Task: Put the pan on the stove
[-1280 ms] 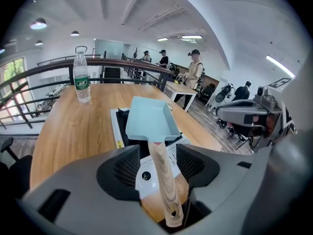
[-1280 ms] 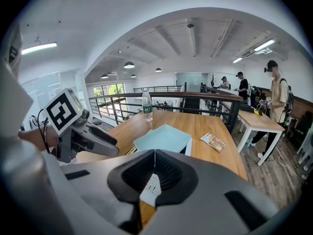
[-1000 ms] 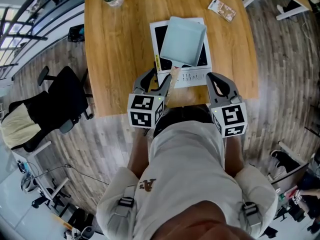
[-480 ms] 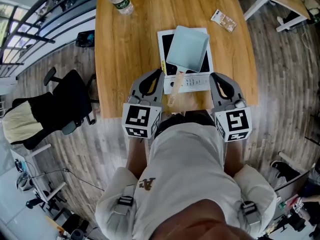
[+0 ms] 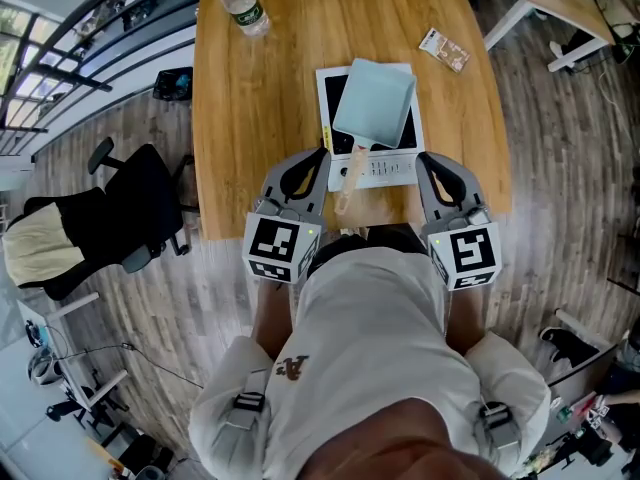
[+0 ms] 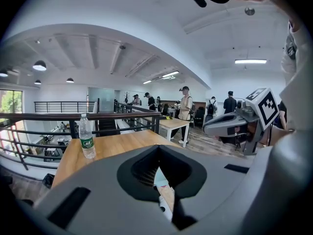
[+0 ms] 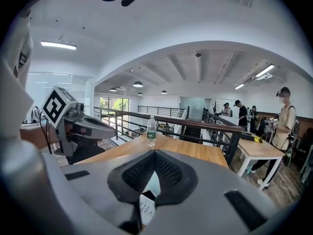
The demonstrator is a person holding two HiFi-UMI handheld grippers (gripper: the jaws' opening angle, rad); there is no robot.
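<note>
Tabletop (image 5: 250, 118) | pan (image 5: 373, 96) on stove (image 5: 395, 168) | left claw (image 5: 322, 156) just closed empty | right claw (image 5: 422, 158) closed (bottle label (image 5: 246, 10) illegible)

The right gripper (image 5: 424, 164) has a matt grey plastic shell. Its inner pads (image 7: 138, 173) are black, ribbed and rough-looking, and its marker cube (image 5: 464, 256) is matt black and white. Under and ahead of it, the table (image 5: 260, 98) is warm wood with a smooth, faintly shiny finish. Just to its left, the stove (image 5: 392, 171) has a white plastic casing and a glossy black top. The pan (image 5: 375, 96) on it is smooth, matt pale blue, with 1 light wooden handle (image 5: 348, 180). Far ahead and to the left, the bottle (image 5: 240, 3) is clear plastic with a green label.
</note>
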